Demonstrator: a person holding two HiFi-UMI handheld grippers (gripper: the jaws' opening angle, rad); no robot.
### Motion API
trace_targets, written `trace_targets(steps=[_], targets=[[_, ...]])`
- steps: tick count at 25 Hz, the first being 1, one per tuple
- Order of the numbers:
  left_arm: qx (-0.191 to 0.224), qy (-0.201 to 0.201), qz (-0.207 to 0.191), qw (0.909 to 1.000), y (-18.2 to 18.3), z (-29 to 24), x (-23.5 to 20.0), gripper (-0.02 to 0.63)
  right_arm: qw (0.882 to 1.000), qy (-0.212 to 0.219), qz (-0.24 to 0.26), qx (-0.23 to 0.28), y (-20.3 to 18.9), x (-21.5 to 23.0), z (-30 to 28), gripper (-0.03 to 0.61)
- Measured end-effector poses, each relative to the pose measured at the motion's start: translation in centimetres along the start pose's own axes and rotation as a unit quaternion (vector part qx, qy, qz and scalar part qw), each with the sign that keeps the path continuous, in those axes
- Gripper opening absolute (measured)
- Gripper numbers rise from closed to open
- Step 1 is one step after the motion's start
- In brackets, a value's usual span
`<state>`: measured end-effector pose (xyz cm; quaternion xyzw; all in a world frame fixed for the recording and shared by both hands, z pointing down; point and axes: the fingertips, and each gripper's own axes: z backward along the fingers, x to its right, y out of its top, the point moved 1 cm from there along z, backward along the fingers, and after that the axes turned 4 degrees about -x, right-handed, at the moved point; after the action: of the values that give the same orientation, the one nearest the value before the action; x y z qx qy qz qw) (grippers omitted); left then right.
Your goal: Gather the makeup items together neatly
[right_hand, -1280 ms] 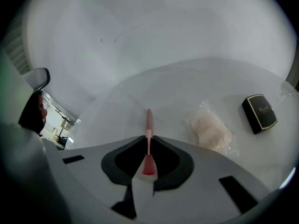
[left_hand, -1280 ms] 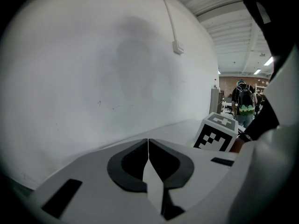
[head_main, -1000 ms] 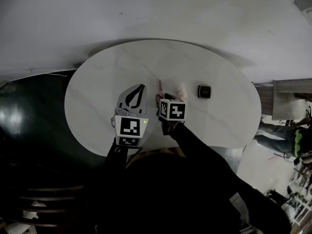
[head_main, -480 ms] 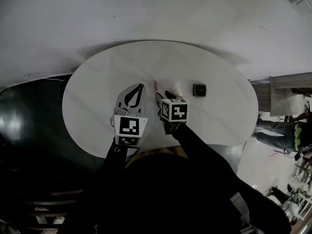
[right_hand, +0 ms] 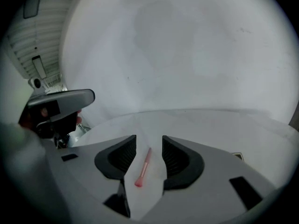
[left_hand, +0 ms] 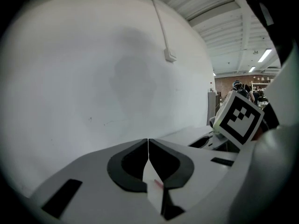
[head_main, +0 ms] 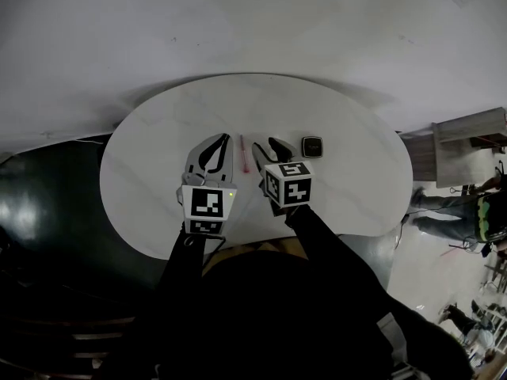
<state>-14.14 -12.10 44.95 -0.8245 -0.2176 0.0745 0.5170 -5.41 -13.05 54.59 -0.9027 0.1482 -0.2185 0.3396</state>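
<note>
Thin pink brush (head_main: pixel 243 153) lies flat on the round white table (head_main: pixel 348 188), about mid-frame, with a small dark square compact (head_main: pixel 311 146) off to its right. Right gripper (right_hand: pixel 149 140) is roughly half open and empty, hanging over the brush and tilted down. Left gripper (left_hand: pixel 148 143) is closed tip to tip, holding nothing, just left of the brush.

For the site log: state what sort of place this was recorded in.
Probably a big workshop or industrial hall, not a home. A ribbed ceiling with strip lights runs back to a far brown wall, and a round white table stands by a plain white wall.
</note>
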Motion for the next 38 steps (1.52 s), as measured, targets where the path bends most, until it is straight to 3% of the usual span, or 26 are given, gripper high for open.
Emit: trace_targets(steps=[14, 25, 31, 34, 38], targets=[[0.004, 0.055, -0.005, 0.9985, 3.6, -1.1, 5.2, 0.018, 0.985, 0.025, 0.092, 0.143, 6.0, 5.4, 9.2, 0.189], [0.067, 0.101, -0.020, 0.9925, 9.0, -0.6, 9.3, 0.018, 0.948, 0.028, 0.215, 0.235, 8.2, 7.5, 16.2, 0.186], [0.076, 0.105, -0.024, 0.9912, 9.6, -0.5, 10.6, 0.018, 0.938, 0.023, 0.222, 0.265, 8.8, 8.5, 17.9, 0.163], [0.074, 0.106, -0.026, 0.9912, 9.5, -0.5, 11.0, 0.018, 0.939, 0.022, 0.215, 0.268, 9.0, 8.8, 18.3, 0.152], [0.073, 0.110, -0.046, 0.9902, 10.2, -0.5, 11.5, 0.018, 0.940, 0.023, 0.208, 0.270, 9.4, 9.2, 19.1, 0.077]])
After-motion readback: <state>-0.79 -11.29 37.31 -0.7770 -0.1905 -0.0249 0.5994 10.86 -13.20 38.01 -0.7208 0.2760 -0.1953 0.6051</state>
